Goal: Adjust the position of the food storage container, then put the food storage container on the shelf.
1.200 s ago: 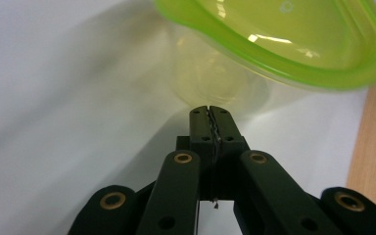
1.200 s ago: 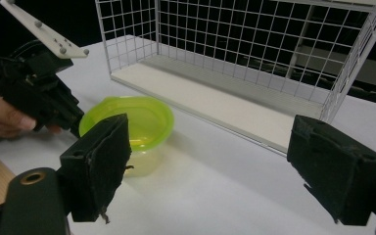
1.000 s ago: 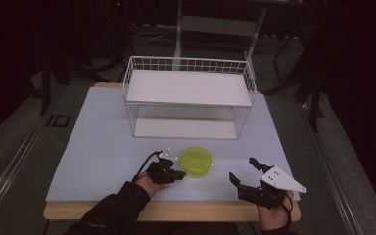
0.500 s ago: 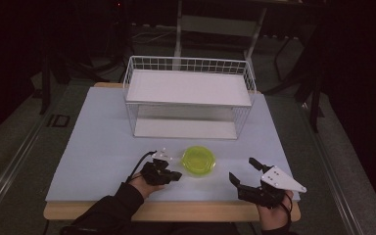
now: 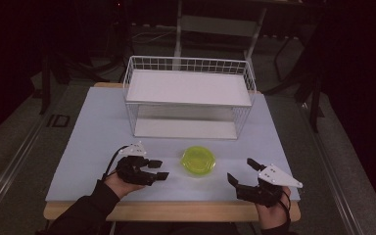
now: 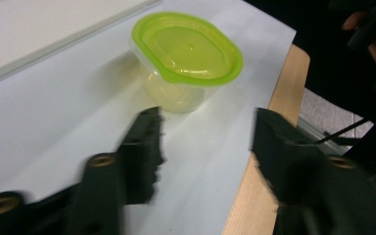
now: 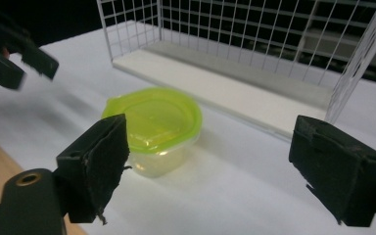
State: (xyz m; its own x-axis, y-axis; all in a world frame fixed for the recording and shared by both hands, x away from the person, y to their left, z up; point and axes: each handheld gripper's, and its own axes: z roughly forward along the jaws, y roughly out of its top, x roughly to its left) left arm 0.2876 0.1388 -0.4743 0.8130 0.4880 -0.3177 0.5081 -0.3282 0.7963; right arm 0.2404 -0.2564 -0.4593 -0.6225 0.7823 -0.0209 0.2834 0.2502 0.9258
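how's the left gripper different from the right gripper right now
The left gripper lies left of the green-lidded container and points sideways at it; the right gripper sits at the table's near right corner, pointing up the table. The left gripper's jaws have just been opening with nothing between them; the right gripper's jaws stand wider. Both are open and hold nothing.

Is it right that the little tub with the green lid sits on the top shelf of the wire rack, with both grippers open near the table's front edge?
Not quite. The tub stands on the white table, in front of the wire rack and between the two grippers, as the high view shows. The rest holds: the left gripper and right gripper are both open near the front edge.
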